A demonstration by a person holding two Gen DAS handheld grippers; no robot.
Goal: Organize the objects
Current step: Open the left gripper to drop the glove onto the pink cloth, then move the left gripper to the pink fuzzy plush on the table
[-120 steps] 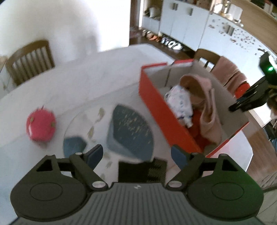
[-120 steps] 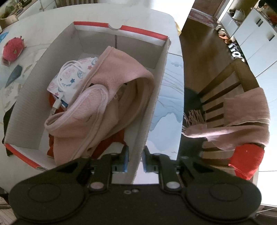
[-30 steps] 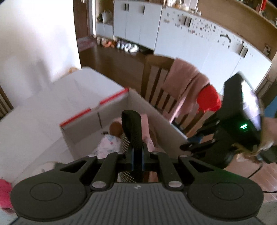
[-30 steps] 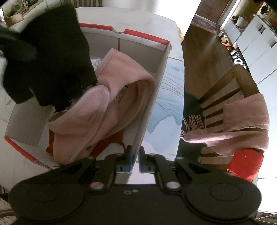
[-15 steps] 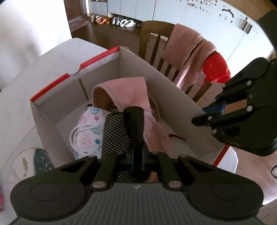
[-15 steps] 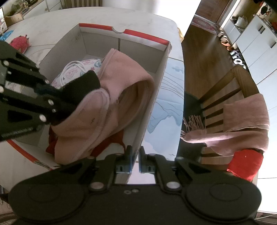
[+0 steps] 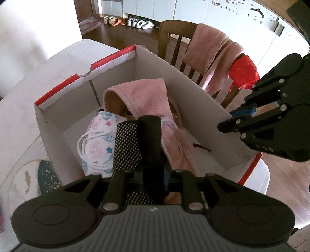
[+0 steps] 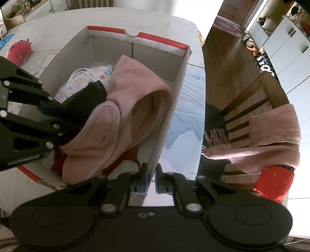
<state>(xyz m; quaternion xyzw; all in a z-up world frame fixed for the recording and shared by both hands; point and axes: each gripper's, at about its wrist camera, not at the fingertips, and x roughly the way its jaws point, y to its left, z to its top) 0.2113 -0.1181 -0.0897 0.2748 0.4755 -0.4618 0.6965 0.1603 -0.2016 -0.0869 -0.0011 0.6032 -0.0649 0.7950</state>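
Observation:
An open white cardboard box with a red rim (image 7: 87,73) (image 8: 135,34) stands on the table. It holds a pink cloth (image 7: 147,97) (image 8: 135,87), a star-patterned pouch with white cords (image 7: 96,143) and something red (image 8: 58,162). My left gripper (image 7: 152,174) (image 8: 48,110) reaches down into the box. Its jaws are opening, with a black dotted cloth (image 7: 127,145) (image 8: 91,91) still standing between them, resting against the pink cloth. My right gripper (image 8: 152,174) (image 7: 240,112) is shut on the box's right wall near its close corner.
A wooden chair (image 7: 166,38) stands beyond the box, with a pink scarf (image 7: 209,50) (image 8: 271,135) and a red cloth (image 7: 244,71) draped over it. A pink plush toy (image 8: 19,52) lies on the white table (image 8: 135,17). Printed placemats (image 7: 44,174) (image 8: 184,116) flank the box.
My left gripper has come down into the box with the black dotted cloth, and its jaws have spread slightly. The right gripper has stayed on the box wall.

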